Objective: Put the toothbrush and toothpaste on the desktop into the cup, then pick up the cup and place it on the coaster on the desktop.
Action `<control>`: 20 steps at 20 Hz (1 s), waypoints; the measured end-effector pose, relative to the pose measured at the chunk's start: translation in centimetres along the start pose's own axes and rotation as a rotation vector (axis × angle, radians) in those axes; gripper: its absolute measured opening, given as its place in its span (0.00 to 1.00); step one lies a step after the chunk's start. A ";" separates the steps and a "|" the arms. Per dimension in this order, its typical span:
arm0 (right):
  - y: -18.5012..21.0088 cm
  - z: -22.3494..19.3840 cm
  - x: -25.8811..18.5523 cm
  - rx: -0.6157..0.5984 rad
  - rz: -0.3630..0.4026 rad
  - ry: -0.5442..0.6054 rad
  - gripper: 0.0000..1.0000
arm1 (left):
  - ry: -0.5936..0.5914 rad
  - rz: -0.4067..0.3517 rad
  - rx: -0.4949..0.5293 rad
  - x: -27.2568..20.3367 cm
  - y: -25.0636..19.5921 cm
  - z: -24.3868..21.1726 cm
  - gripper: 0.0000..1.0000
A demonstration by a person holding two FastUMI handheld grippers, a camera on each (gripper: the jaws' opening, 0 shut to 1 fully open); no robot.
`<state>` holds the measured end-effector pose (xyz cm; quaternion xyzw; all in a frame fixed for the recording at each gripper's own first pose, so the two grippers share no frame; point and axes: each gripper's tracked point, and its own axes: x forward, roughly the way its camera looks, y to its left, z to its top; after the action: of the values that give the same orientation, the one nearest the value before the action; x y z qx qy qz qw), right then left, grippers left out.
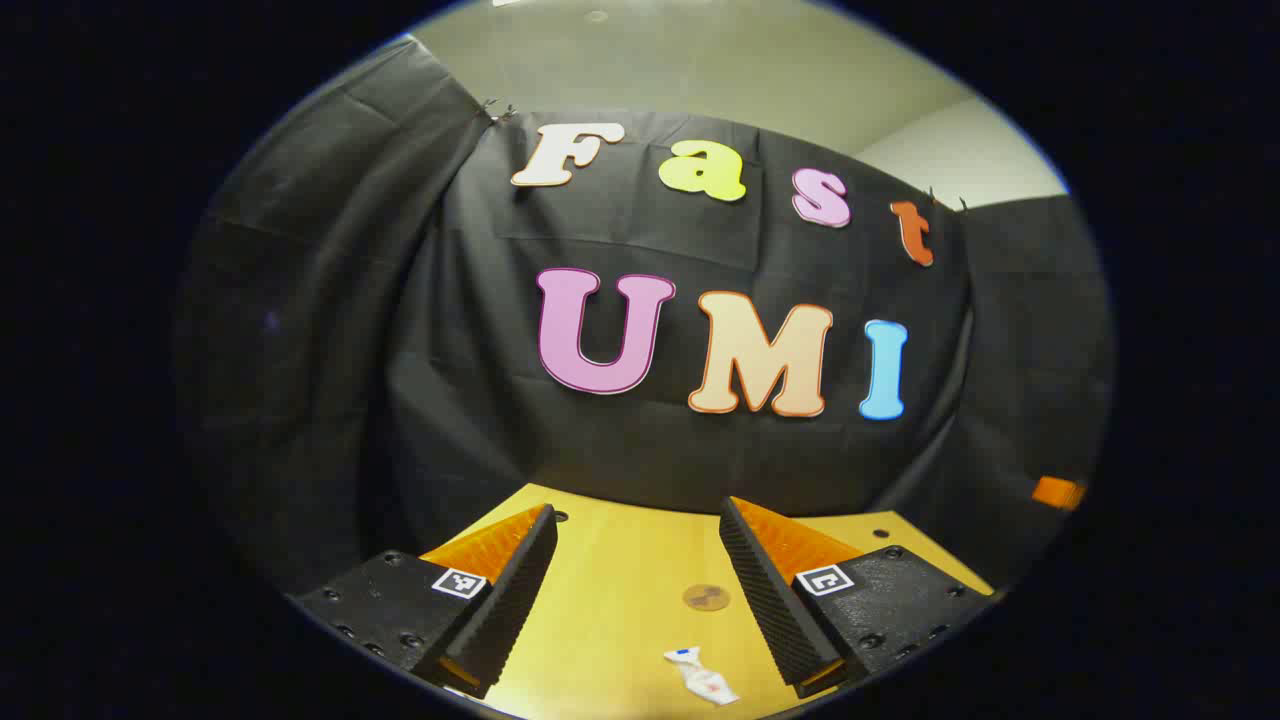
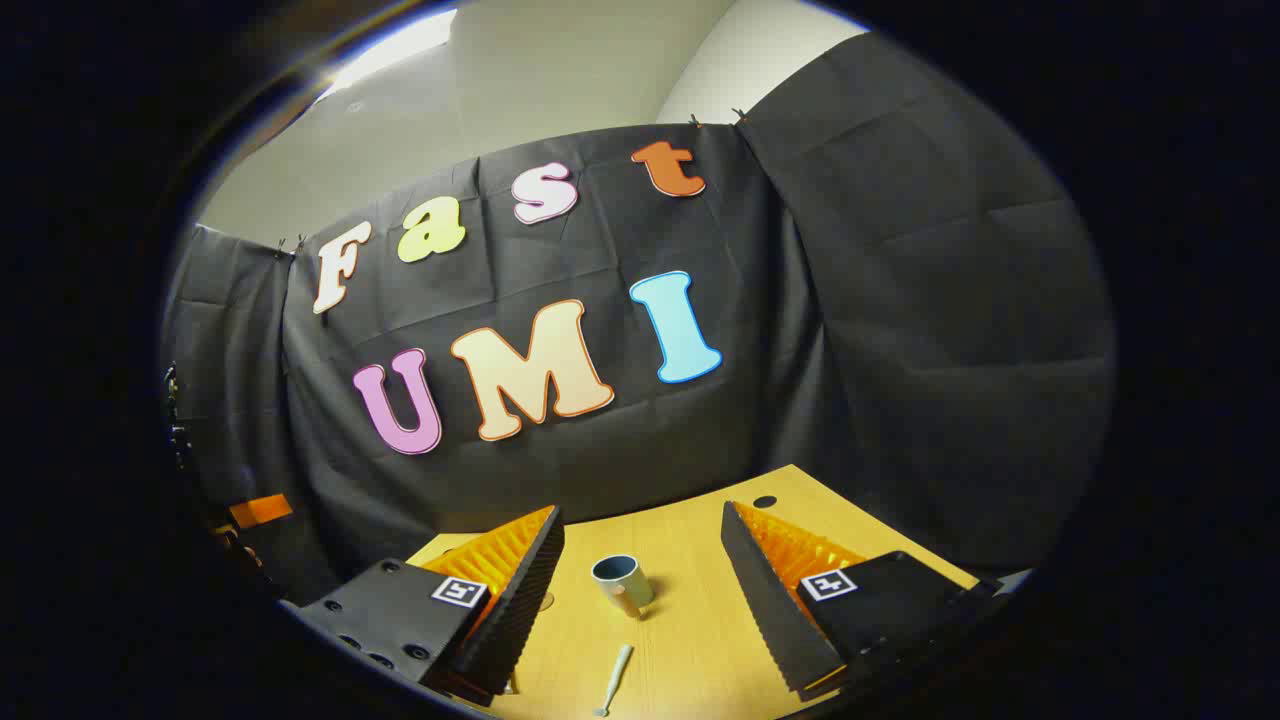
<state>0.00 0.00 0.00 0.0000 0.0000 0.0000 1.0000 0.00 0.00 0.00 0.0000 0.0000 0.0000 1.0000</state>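
Observation:
In the left gripper view, a small white toothpaste tube (image 1: 702,676) lies on the wooden desktop near the bottom edge, and a round brown coaster (image 1: 706,598) sits just beyond it. My left gripper (image 1: 640,590) is open above them, fingers wide apart with nothing between. In the right gripper view, a grey-blue cup (image 2: 621,582) stands upright on the desktop, and a pale toothbrush (image 2: 613,680) lies in front of it. My right gripper (image 2: 640,590) is open, raised above the desk, with the cup and toothbrush seen between its fingers.
The wooden desktop (image 2: 700,640) ends at the black cloth wall close behind. A dark hole (image 2: 764,501) marks the desk's far right corner. An orange object (image 2: 260,510) sits at the far left in the right gripper view.

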 end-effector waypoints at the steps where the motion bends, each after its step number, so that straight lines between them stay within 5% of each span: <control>1: 0.3 -1.0 -0.2 0.013 0.006 0.025 0.98 | 0.012 -0.003 0.004 0.2 -0.2 -0.3 0.96; 10: 2.3 -5.5 -0.1 -0.033 0.028 0.135 0.98 | 0.145 -0.118 -0.052 0.8 -4.2 -6.8 0.96; 20: 4.7 -9.2 1.4 -0.040 0.051 0.233 0.98 | 0.221 -0.115 -0.096 1.3 -3.4 -9.6 0.96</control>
<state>1.38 4.71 -9.24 -0.0199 0.1162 0.0252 0.9927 1.25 -3.37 -9.59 -0.0480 0.1100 -0.0573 0.9911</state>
